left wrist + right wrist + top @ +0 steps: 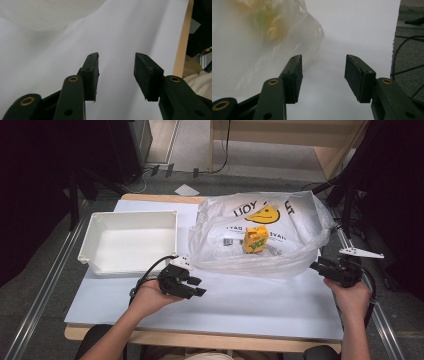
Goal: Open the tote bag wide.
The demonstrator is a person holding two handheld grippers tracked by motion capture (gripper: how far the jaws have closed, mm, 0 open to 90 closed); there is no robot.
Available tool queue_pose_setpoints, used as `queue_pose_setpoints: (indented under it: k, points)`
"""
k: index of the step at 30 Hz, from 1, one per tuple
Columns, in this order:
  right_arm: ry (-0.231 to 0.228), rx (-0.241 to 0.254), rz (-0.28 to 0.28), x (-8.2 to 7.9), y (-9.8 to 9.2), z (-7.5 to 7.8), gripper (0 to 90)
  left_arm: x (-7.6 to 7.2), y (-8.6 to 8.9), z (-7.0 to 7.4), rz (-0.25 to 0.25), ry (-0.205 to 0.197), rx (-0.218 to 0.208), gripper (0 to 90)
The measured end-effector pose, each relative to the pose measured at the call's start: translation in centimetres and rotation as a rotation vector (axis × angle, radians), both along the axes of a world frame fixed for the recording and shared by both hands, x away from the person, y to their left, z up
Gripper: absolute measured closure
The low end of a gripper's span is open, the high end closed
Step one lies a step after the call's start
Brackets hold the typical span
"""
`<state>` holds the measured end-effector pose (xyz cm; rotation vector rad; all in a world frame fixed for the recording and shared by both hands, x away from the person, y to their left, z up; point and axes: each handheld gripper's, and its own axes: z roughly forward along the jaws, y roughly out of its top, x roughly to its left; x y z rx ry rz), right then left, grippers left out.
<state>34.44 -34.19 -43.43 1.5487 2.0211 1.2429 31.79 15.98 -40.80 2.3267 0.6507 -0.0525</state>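
High view: the left hand-held gripper (197, 286) sits in the person's left hand (150, 297) over the near-left part of the white surface (250, 305), its two black jaws parted and pointing right, with nothing between them. In the left gripper view the same jaws stand wide apart over bare white surface, their flat dark pads (93, 72) rough-textured and empty. The right hand-held gripper (315, 266) is held in the right hand (352, 295) at the surface's right edge, jaws aimed left at the near-right corner of the plastic bag (300, 220). In the right gripper view its jaws are also spread wide and grip nothing; the bag's crinkled film lies just beyond and to the left of the left jaw, and I cannot tell whether it touches.

Counted: two hand-held grippers, one bag, one tray, one carton. The bag is thin, translucent, wrinkled plastic, puffed up, printed with black lettering and a yellow smiley face (262, 213). Inside it stands one small yellow carton (255, 240), box-shaped with green print, seen through the film. The tray (95, 242) is a white, rectangular, hard-looking bin with raised walls and a rolled rim, sitting at the far-left of the surface, just beside the bag. The surface is a smooth white sheet over a light wooden edge (200, 340).
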Motion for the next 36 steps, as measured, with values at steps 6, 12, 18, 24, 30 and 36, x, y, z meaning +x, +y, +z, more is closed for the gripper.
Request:
queue_pose_setpoints:
  k: [6,12,18,24,30,36]
  points:
    - [-0.017,-0.002,0.020,0.5,-0.4,2.4,55.5,-0.2,0.6,1.5,-0.017,0.022,-0.030,68.9]
    - [-0.029,0.000,0.049,0.8,-0.7,5.2,63.9,-0.4,1.0,3.7,-0.035,0.026,-0.075,77.7]
    - [-0.029,0.006,0.074,1.0,-0.7,6.7,75.2,-0.6,1.1,5.2,-0.049,0.014,-0.081,84.9]
    - [-0.019,-0.004,0.106,1.6,-0.6,8.4,89.4,-0.7,1.2,6.9,-0.073,0.009,-0.106,88.4]
    - [-0.030,-0.022,0.132,2.3,-0.3,10.0,90.0,-0.3,1.1,8.7,-0.080,0.001,-0.128,89.2]
    - [-0.037,-0.012,0.143,2.8,-0.6,11.5,90.0,-0.2,1.1,10.7,-0.095,-0.015,-0.139,89.2]
